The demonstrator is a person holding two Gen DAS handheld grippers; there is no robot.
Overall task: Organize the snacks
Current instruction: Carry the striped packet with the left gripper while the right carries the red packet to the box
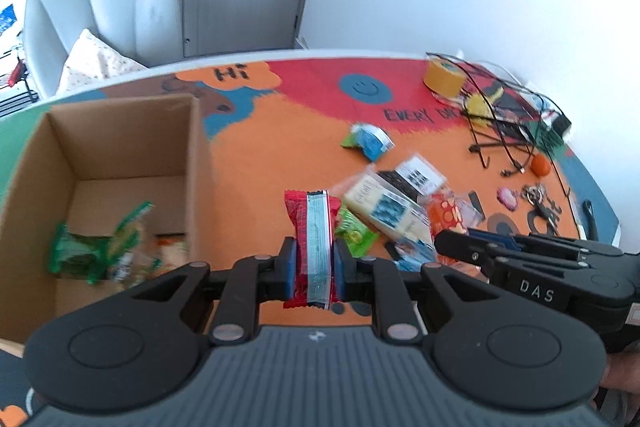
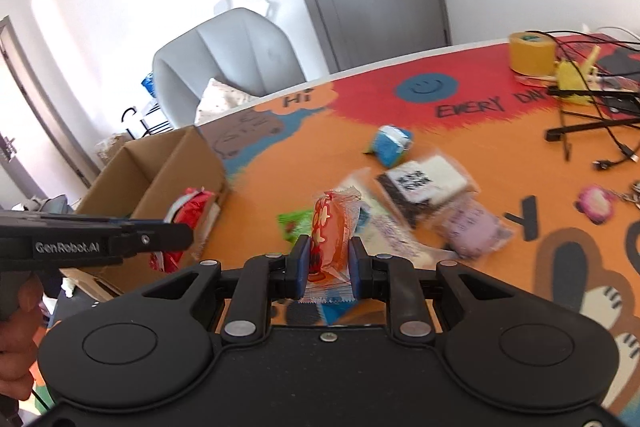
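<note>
We have our left gripper (image 1: 314, 265) clamped on a red snack packet (image 1: 312, 247), its long axis running straight out between the fingers, and our right gripper (image 2: 329, 265) clamped on an orange jelly pack (image 2: 330, 239), also lengthwise. The cardboard box (image 1: 120, 147) lies to the left of both, just beside the left gripper, so that hand is nearer for the drop. Only the left wrist view shows green packets (image 1: 100, 251) already inside; the right wrist view shows just the box's outer wall.
</note>
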